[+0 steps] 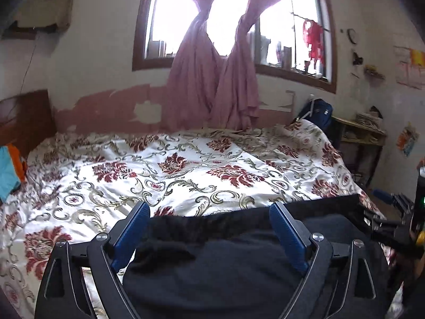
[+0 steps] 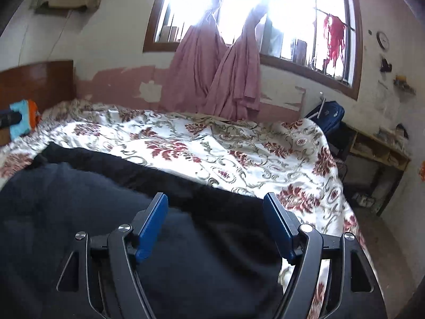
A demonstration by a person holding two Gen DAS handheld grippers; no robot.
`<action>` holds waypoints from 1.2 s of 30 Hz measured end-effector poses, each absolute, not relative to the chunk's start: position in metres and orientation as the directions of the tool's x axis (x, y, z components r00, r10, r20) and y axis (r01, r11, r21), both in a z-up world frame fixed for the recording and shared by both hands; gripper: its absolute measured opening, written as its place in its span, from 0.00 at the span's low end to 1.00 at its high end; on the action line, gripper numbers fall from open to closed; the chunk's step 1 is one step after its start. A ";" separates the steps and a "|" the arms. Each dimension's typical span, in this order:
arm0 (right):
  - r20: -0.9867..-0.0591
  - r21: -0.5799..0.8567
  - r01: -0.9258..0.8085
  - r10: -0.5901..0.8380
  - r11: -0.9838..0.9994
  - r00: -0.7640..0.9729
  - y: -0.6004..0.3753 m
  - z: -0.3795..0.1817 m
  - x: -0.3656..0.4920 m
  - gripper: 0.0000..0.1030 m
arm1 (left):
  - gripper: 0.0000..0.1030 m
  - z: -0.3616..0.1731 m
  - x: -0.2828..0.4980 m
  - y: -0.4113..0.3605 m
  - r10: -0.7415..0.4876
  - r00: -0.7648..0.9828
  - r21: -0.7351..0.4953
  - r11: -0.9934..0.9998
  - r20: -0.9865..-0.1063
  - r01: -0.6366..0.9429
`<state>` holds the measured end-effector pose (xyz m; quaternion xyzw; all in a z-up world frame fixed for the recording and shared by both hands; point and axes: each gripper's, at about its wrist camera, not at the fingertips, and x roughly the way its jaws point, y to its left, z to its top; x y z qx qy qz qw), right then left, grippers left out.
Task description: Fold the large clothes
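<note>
While both tools gape, black garment [image 1: 217, 265] lies (bedspread [image 1: 186, 164] beneath).

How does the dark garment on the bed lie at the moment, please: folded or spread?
Cannot tell for sure: the dark garment lies flat on the bedspread, but both views cut off its near part.

my bed [image 1: 186, 170] wears a floral cover; on it lie the black garment [image 2: 93, 194] and blue-orange clothes [image 2: 24, 118] by the headboard.
</note>
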<state>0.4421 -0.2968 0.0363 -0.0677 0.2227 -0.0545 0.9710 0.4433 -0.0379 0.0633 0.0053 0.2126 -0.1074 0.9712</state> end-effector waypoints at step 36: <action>-0.653 0.288 0.161 0.071 0.944 0.754 -0.379 -0.132 0.511 0.98 | 1.00 -0.070 0.510 -0.084 -0.280 0.706 -0.070 0.948 -0.650 0.311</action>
